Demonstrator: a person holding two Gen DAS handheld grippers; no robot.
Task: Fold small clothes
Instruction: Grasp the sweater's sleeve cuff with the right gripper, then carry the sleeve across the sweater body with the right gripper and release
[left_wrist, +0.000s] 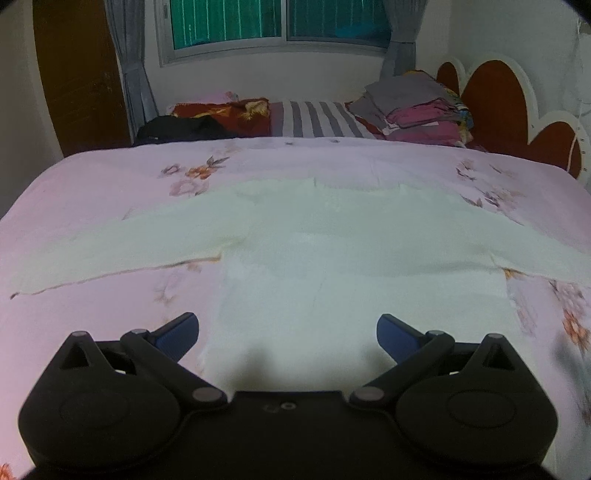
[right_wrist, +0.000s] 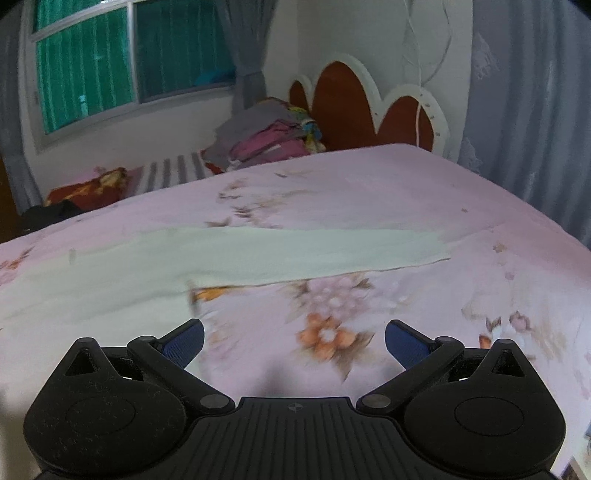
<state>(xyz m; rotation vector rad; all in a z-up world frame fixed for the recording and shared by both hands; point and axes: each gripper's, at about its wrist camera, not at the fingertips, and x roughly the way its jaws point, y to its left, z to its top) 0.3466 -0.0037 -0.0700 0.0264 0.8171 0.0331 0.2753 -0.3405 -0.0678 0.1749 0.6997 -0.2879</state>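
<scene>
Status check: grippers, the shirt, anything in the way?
Left gripper open, empty, above shirt's hem. Right gripper open, empty, over bedsheet. Pale long-sleeved shirt flat, sleeves spread, unfolded. Nothing on it.

Count: 1 pale long-sleeved shirt w/ 2 sleeves spread, laid flat on 1 pink floral bedsheet. 2 grippers: left gripper and right gripper, each w/ 2 blue-padded fingers set wide apart. 1 stack of folded clothes at far end, 1 dark garment, 1 red patterned cloth, 1 striped cloth. 1 window w/ 2 panes, 2 curtains. 1 scalloped headboard.
</scene>
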